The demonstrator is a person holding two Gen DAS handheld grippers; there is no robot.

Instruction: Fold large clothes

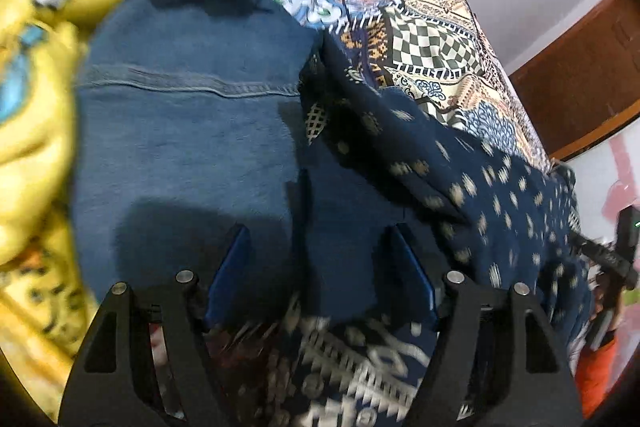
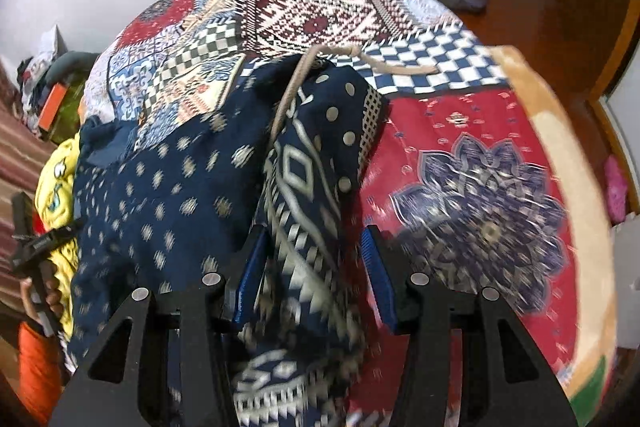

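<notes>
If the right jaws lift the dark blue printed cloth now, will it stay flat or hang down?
The dark blue printed cloth already lies bunched in soft folds, so it would probably droop. It looks thin, so likely light. Its beige cord trails loose and may swing or catch.

Right gripper (image 2: 314, 263) spread around navy patterned garment (image 2: 168, 187), on patchwork bedspread (image 2: 320, 15)

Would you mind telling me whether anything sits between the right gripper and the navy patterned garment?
Nothing visible does. The right gripper is open, and a fold of the navy patterned garment already lies between its fingers.
</notes>
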